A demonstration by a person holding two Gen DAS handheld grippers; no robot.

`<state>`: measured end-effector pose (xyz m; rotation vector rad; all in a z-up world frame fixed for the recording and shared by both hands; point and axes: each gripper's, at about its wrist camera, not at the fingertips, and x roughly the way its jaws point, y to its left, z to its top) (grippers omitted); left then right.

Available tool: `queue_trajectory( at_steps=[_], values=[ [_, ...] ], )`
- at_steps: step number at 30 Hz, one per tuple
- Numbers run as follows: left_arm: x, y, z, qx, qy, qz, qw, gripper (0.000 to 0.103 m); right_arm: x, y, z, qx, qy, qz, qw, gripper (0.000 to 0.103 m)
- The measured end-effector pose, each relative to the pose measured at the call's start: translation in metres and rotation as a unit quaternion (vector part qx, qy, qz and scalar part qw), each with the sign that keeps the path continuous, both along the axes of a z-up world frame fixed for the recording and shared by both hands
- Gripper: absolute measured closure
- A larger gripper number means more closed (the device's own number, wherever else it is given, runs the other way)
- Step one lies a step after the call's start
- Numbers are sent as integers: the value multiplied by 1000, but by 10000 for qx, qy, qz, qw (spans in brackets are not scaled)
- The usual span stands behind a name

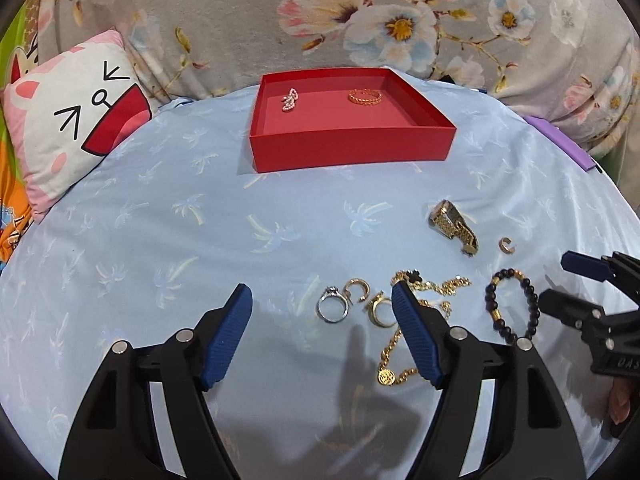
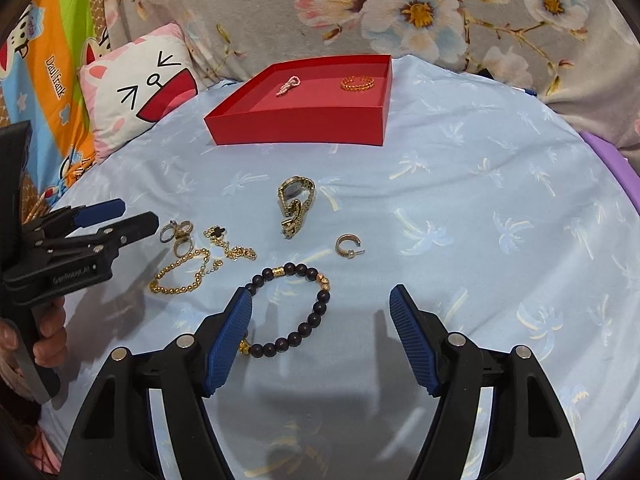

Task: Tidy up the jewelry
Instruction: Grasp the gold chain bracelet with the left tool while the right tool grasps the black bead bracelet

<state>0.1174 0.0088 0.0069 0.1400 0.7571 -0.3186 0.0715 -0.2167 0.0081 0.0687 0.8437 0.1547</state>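
Note:
A red tray [image 1: 352,148] [image 2: 296,128] sits at the back of the blue sheet. In it lie a pink bead piece [image 1: 290,100] and a gold ring [image 1: 365,97]. In front lie a gold watch [image 1: 454,226] [image 2: 296,204], a hoop earring [image 2: 347,245], a dark bead bracelet [image 2: 296,308] [image 1: 510,304], gold chains [image 2: 188,272] [image 1: 424,292], a silver ring [image 1: 332,306] and gold earrings [image 1: 378,310]. My left gripper [image 1: 322,300] is open above the rings. My right gripper [image 2: 320,300] is open over the bracelet.
A cartoon cat pillow [image 1: 68,120] lies at the back left. A floral blanket [image 1: 360,12] rises behind the tray. A purple object [image 1: 560,140] lies at the right edge of the blue sheet [image 1: 200,220].

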Motion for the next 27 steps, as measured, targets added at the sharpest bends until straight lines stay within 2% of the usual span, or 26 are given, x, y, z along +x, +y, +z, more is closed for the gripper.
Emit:
queue_trajectory(
  at_steps=[6,9,16,23,25,27],
  values=[
    [-11,-13,-6,207,39,-320,9993,34,5,0,-8,-41,189,-24,9998,58],
    [-14,-19,-8,381,-25,-401,9985,36,5,2,-9,-53,199,11,9998,61],
    [-5,-22,-25,342,478,-600,9965,61,5,8,-11,-119,230,73,9996,67],
    [-13,-28,-25,393,371,-804,9953,79,5,7,-11,-117,231,73,9996,68],
    [-15,-29,-25,343,398,-894,9946,87,6,8,-12,-113,255,68,9996,69],
    [-14,-29,-24,225,484,-984,9937,94,7,8,-12,-122,282,73,9995,74]
  ],
)
